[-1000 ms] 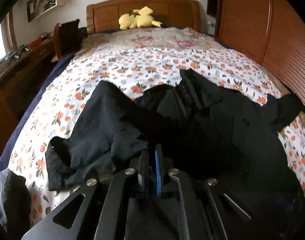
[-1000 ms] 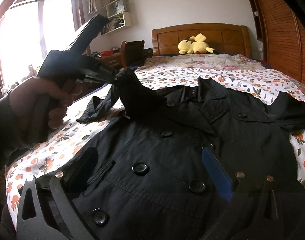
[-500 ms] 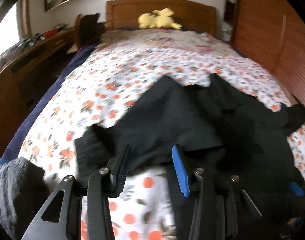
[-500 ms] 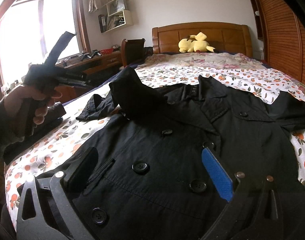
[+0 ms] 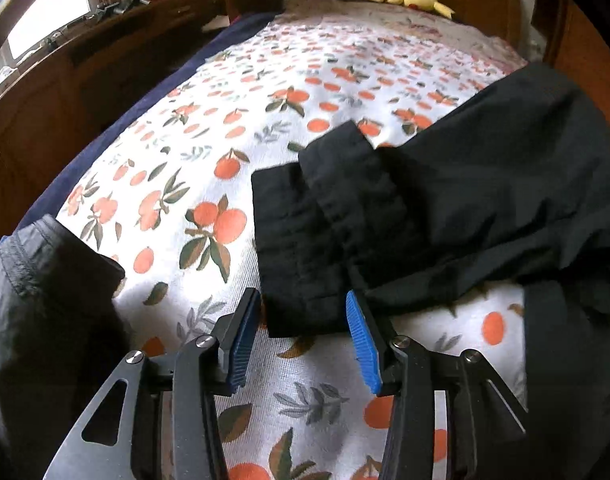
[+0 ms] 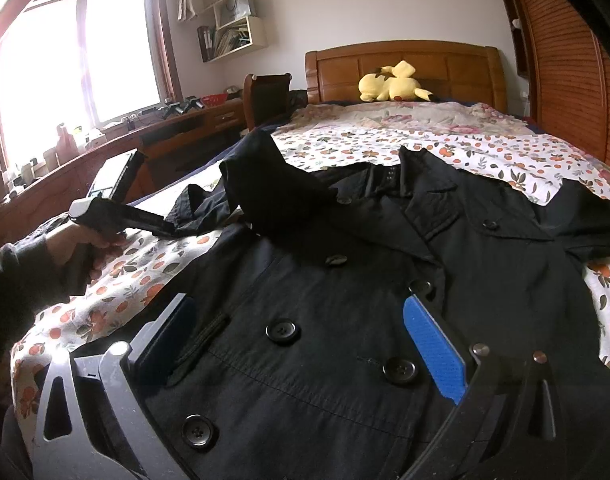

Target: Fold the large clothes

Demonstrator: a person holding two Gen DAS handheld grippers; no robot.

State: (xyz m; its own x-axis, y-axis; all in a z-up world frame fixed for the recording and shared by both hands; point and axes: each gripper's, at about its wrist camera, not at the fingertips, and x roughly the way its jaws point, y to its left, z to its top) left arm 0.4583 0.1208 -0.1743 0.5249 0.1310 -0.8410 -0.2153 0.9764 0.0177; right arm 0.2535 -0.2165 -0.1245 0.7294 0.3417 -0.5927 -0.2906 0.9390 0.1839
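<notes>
We hold both claws spread wide, gripping nothing: the left gripper (image 5: 303, 334) at the sleeve cuff (image 5: 305, 248), the right gripper (image 6: 301, 344) over the black coat (image 6: 345, 320) spread on the orange-print bedspread (image 5: 209, 168). Beyond the coat, a yellow plush (image 6: 389, 84) rests against the wooden headboard (image 6: 445, 68).

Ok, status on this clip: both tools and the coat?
Left tool open at the sleeve cuff, not gripping. Right tool open, over the black coat front. Grey garment bunched left, clear of the cuff.

Matt black cloth coat (image 6: 345, 300), glossy plastic buttons (image 6: 281, 331), polished wooden headboard (image 6: 401, 64)
</notes>
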